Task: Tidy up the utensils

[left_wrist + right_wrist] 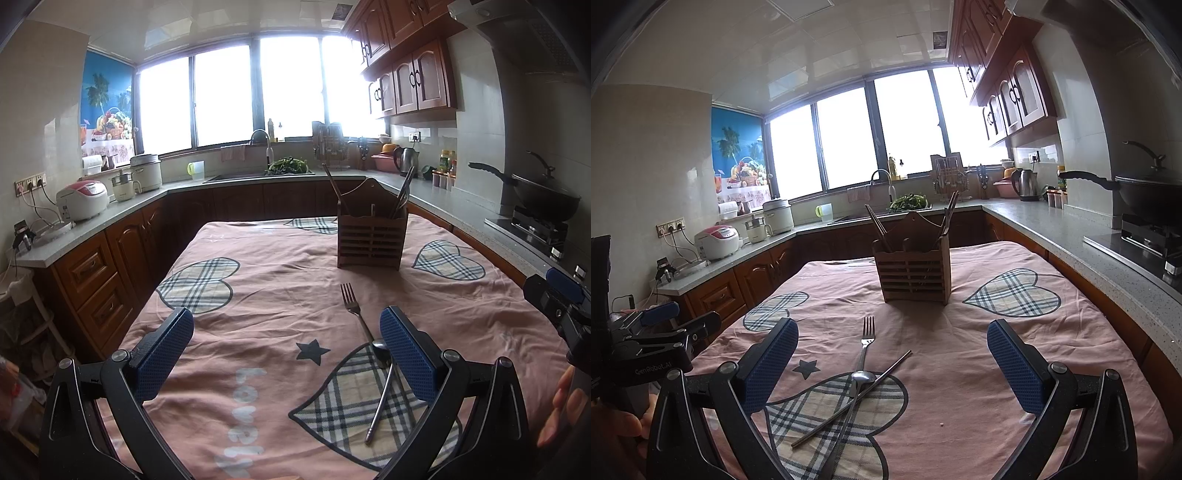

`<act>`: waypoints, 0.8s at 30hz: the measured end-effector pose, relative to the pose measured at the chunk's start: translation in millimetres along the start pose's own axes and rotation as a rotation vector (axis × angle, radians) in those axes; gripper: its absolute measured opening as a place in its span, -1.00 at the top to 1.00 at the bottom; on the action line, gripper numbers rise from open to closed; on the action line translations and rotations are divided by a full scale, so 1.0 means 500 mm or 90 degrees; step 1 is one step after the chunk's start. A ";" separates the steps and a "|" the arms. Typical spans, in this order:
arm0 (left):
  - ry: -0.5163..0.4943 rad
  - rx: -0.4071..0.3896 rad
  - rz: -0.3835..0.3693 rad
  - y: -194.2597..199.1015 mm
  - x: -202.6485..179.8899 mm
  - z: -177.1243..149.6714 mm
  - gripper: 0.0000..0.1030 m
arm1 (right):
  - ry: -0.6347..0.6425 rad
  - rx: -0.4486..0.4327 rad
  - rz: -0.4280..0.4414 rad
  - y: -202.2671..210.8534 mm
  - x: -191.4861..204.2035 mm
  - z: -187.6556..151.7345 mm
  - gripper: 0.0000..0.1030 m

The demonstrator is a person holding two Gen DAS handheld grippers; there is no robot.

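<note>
both claws gape wide and empty, the fork lying ahead between the right claw's fingers.

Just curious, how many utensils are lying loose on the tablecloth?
3, piled on the nearest plaid heart: a fork pointing at the holder, a spoon across its handle, one metal chopstick crossing both. More may hide underneath.

Left wrist view: sits low over near edge of pink tablecloth, faces forward along own fingers toward wooden utensil holder and window. Holder right of centre; fork close, by right finger.

Right wrist view: same low height, same facing, set further right; holder near centre, fork left of centre.

Shared: tablecloth, holder, fork, window, sink counter. Each view catches other gripper at frame edge: right gripper, left gripper.
</note>
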State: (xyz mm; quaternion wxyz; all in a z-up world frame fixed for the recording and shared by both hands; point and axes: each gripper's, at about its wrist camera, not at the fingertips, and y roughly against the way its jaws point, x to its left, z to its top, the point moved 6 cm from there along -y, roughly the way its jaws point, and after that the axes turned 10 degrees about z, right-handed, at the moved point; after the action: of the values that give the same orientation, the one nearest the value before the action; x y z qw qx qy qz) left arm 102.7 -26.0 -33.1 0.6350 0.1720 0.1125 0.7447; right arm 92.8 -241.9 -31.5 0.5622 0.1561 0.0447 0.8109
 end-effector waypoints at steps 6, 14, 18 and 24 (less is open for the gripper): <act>0.000 -0.002 0.003 0.000 0.000 0.000 -1.00 | 0.000 0.000 0.001 0.000 0.000 0.001 -1.00; 0.002 -0.005 0.003 0.002 0.002 0.003 -1.00 | 0.001 -0.002 0.001 0.000 0.001 0.004 -1.00; 0.002 -0.009 0.002 0.004 0.002 0.004 -1.00 | 0.001 -0.002 0.001 0.000 0.001 0.004 -1.00; 0.003 -0.013 0.005 0.006 0.002 0.006 -1.00 | 0.000 -0.002 0.002 0.000 0.001 0.003 -1.00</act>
State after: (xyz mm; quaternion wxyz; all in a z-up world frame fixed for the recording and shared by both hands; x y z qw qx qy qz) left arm 101.0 -25.8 -28.8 0.6336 0.1645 0.1059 0.7485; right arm 93.2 -241.6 -30.2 0.5614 0.1550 0.0434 0.8118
